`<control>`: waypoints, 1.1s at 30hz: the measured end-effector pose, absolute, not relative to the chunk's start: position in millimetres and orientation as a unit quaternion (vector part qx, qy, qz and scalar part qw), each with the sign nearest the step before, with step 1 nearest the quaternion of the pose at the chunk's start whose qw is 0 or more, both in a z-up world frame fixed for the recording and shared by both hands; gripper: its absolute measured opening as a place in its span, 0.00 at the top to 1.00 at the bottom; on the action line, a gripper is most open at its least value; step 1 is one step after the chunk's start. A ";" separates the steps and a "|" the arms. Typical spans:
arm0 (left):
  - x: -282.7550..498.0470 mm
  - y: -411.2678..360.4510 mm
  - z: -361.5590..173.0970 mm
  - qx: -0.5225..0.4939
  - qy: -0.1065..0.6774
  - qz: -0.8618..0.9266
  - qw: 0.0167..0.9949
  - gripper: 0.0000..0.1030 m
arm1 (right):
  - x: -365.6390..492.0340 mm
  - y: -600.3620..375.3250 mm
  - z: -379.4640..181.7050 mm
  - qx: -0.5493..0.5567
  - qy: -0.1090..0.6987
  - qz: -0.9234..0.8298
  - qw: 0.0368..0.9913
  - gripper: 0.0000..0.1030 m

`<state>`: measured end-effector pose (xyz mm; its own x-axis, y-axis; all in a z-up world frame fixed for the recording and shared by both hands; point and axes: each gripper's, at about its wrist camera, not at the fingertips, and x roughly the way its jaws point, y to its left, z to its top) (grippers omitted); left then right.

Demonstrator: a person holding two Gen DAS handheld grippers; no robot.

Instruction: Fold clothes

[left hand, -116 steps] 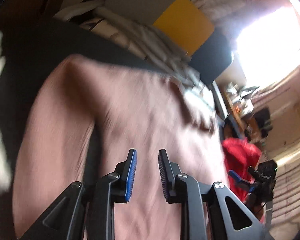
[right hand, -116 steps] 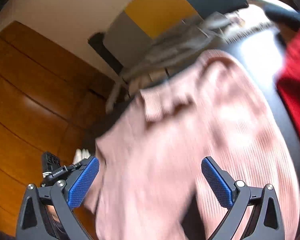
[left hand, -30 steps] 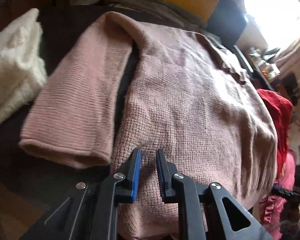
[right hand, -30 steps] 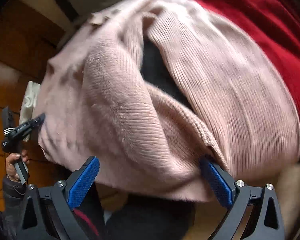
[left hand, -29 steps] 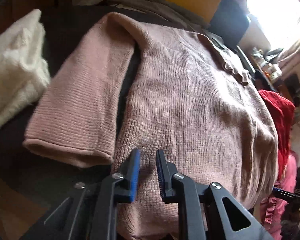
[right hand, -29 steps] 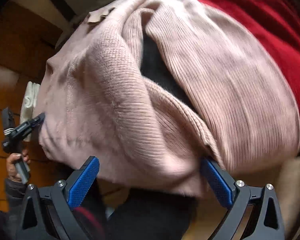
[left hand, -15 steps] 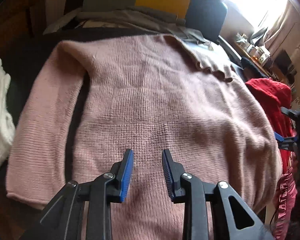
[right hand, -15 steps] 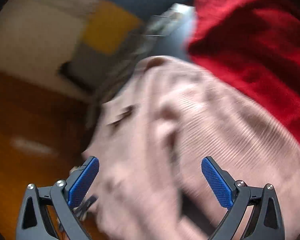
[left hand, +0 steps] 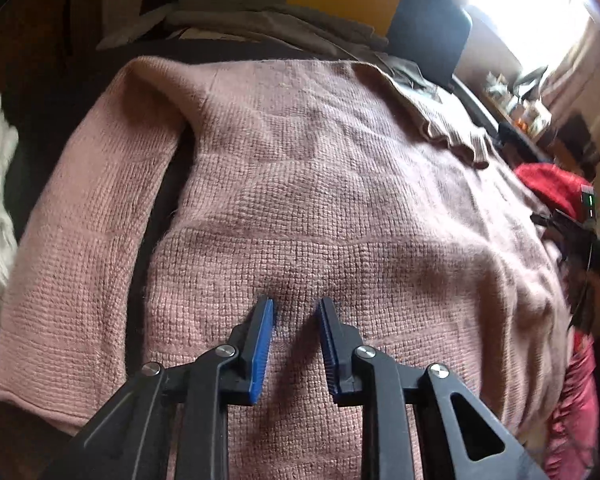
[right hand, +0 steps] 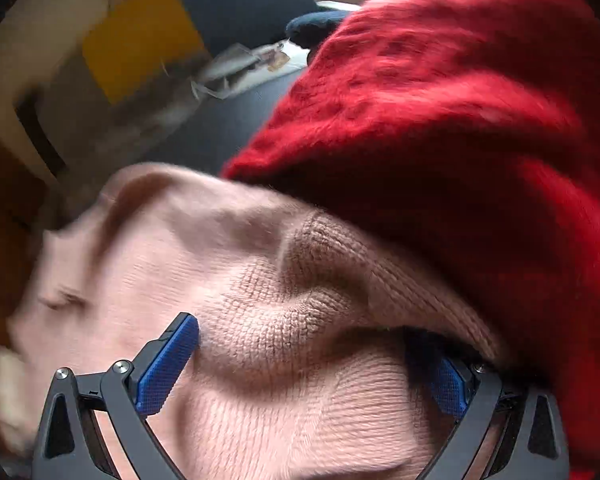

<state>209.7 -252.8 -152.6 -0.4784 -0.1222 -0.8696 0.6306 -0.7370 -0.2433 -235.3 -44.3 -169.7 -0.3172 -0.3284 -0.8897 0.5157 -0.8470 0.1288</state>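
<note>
We see the left gripper (left hand: 294, 308) closing, nothing pinched, over the flat pink sweater (left hand: 320, 208); right gripper (right hand: 312, 356) wide, apparently straddling its bunched fold.

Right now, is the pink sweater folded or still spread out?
Spread out. The pink sweater lies flat across the dark surface, body unfolded, one sleeve lying alongside. Its other side, by the red garment, is bunched.
</note>
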 end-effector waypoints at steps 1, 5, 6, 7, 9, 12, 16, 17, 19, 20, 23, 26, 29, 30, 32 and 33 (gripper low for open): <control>208.7 -253.6 -149.6 0.457 0.285 -0.810 0.231 0.77 | -233.6 -51.9 -170.7 0.523 0.120 -0.804 0.258 0.00; 212.5 -261.2 -113.5 0.392 0.283 -0.847 0.221 0.73 | -217.7 -57.1 -148.1 0.532 0.106 -0.787 0.294 0.00; 207.7 -264.0 -107.9 0.387 0.276 -0.851 0.221 0.73 | -211.0 -56.7 -138.6 0.529 0.092 -0.785 0.308 0.00; 202.5 -266.8 -103.6 0.386 0.271 -0.854 0.221 0.73 | -203.0 -55.6 -129.6 0.526 0.077 -0.782 0.325 0.00; 187.9 -271.8 -102.1 0.389 0.263 -0.856 0.216 0.73 | -184.5 -50.3 -117.5 0.542 0.008 -0.748 0.384 0.00; 163.3 -278.2 -110.0 0.415 0.236 -0.855 0.203 0.73 | -152.2 -40.7 -121.5 0.591 -0.106 -0.653 0.461 0.00; 150.4 -282.6 -146.4 0.483 0.224 -0.817 0.221 0.73 | -118.5 -36.4 -141.3 0.626 -0.100 -0.629 0.450 0.00; 154.9 -284.8 -151.6 0.477 0.222 -0.821 0.222 0.71 | -114.1 -34.0 -146.7 0.631 -0.095 -0.626 0.448 0.00; 164.1 -288.1 -153.0 0.469 0.216 -0.827 0.222 0.70 | -111.2 -27.1 -159.3 0.638 -0.088 -0.626 0.439 0.00; 168.9 -290.1 -153.6 0.468 0.216 -0.827 0.226 0.70 | -113.3 -26.7 -159.9 0.632 -0.085 -0.632 0.440 0.00; 175.2 -296.8 -155.5 0.470 0.204 -0.821 0.251 0.70 | -131.2 -31.0 -160.0 0.617 -0.082 -0.652 0.432 0.00; 174.7 -303.8 -153.7 0.476 0.216 -0.809 0.267 0.70 | -144.3 -32.8 -155.0 0.598 -0.093 -0.667 0.434 0.00; 186.3 -292.5 -141.3 0.468 0.218 -0.814 0.268 0.71 | -144.5 -31.7 -139.0 0.585 -0.115 -0.659 0.459 0.00; 191.7 -286.4 -136.1 0.461 0.216 -0.819 0.266 0.71 | -132.6 -26.3 -131.2 0.584 -0.109 -0.649 0.475 0.00; 200.1 -272.8 -128.8 0.449 0.211 -0.830 0.255 0.71 | -109.8 -16.3 -124.5 0.590 -0.101 -0.624 0.502 0.00; 202.7 -264.9 -127.2 0.445 0.206 -0.836 0.245 0.71 | -96.5 -11.1 -124.9 0.596 -0.090 -0.615 0.509 0.00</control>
<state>202.7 -264.9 -127.2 -0.4842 -0.2255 -0.8454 0.5930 -0.7950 -0.1276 -96.5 -11.1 -124.9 0.2277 -0.7327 -0.6414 0.5181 -0.4666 0.7169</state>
